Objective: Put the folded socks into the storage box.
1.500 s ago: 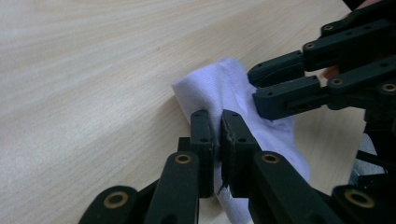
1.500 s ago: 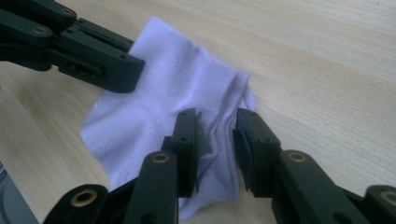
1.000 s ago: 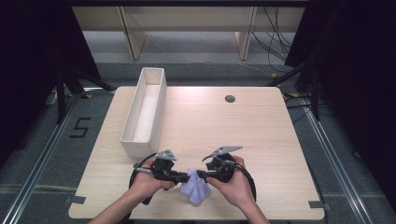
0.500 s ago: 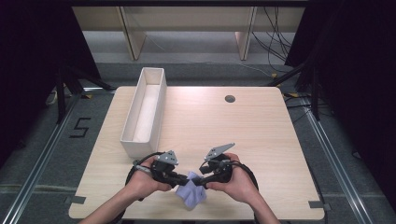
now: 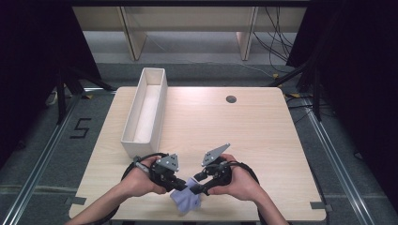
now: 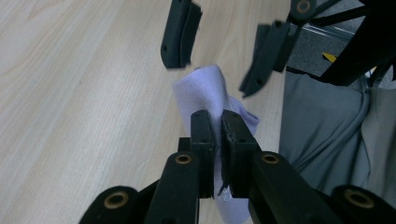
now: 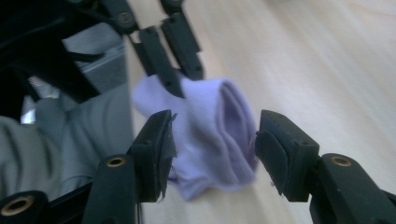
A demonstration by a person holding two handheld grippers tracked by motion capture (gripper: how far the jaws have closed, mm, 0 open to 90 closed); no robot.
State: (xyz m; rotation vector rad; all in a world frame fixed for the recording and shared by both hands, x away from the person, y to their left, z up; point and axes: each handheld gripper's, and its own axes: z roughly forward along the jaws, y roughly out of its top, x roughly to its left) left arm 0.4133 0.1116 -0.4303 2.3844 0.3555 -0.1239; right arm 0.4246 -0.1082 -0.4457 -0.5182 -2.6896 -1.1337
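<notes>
Pinching a small pale-lilac fabric cloth (image 6: 201,91), the left gripper (image 6: 217,135) has its jaws nearly closed with a fold of the cloth caught between them. Right gripper (image 7: 212,140) is spread wide, jaws either side of the bunched cloth, not clamped on it; whether a pad touches the fabric, can't tell. In the high view the left gripper (image 5: 174,183) and right gripper (image 5: 201,182) meet over the cloth (image 5: 186,200), which sits at the near edge of the light wooden table (image 5: 263,140), partly hanging toward the person's lap.

Progress guess: cloth is picked up on one side, second grip not made yet. Looks like an early-to-middle stage of folding or handling; if it's meant for the long white rectangular bin (image 5: 145,112), that move is all left to do.

Room: cloth is right at the table's front edge, so little margin there and it could slip off. Plenty of bare tabletop ahead and to the right. Bin stands well apart at the far left, a small dark round grommet (image 5: 231,99) far off near the back edge.
</notes>
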